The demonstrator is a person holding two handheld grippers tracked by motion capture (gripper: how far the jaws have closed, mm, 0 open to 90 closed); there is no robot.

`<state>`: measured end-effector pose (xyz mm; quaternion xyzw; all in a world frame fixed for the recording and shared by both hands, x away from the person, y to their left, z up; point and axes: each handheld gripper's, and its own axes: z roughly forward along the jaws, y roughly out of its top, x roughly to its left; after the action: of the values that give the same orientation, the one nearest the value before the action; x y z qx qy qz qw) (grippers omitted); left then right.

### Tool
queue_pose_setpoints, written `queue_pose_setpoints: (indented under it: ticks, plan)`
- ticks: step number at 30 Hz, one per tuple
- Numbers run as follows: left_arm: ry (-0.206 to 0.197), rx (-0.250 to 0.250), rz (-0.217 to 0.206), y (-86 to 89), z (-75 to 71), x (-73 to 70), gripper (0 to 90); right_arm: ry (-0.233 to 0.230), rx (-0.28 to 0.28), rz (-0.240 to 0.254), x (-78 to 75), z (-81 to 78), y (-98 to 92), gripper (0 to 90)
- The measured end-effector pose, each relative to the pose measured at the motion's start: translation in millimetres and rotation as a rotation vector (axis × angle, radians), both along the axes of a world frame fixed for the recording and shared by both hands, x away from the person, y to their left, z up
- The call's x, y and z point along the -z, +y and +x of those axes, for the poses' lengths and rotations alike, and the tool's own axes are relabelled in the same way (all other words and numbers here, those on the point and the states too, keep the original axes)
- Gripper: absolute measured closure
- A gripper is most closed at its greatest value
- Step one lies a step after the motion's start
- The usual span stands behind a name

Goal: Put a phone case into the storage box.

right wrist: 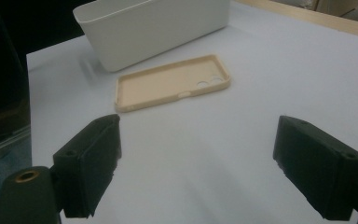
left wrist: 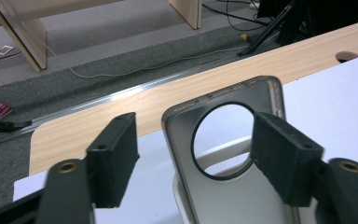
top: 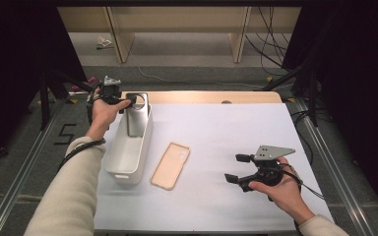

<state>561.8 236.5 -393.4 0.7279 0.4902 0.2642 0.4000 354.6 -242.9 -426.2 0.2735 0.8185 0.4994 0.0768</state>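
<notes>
One readable mark: a dark figure resembling the number 5 (top: 65, 133) on the grey floor (top: 29, 147), left of the worktop (top: 226, 147). No other text, labels or brands are legible.

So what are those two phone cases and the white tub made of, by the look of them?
The grey case, standing in the tub, looks like metal or metal-look plastic: a dull brushed sheen. The beige case, flat on the table, looks like soft matte plastic or silicone, with no glare. The white tub looks like moulded plastic: smooth, slightly glossy, with rounded corners. The pictures cannot confirm any of this.
</notes>
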Motion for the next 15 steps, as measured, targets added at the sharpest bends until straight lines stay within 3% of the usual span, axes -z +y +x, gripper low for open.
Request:
queue_pose_setpoints:
  ticks: [8,15]
  plan:
    - [0.012,-0.011,-0.010,-0.9,-14.7,-12.8,15.8,0.000,0.002,-0.003,0.1,0.3,0.1,16.1]
    - [-0.008,0.024,-0.022,-1.1,-43.3,-21.9,5.8,-0.001,0.006,-0.006,-0.1,0.4,0.4,16.0]
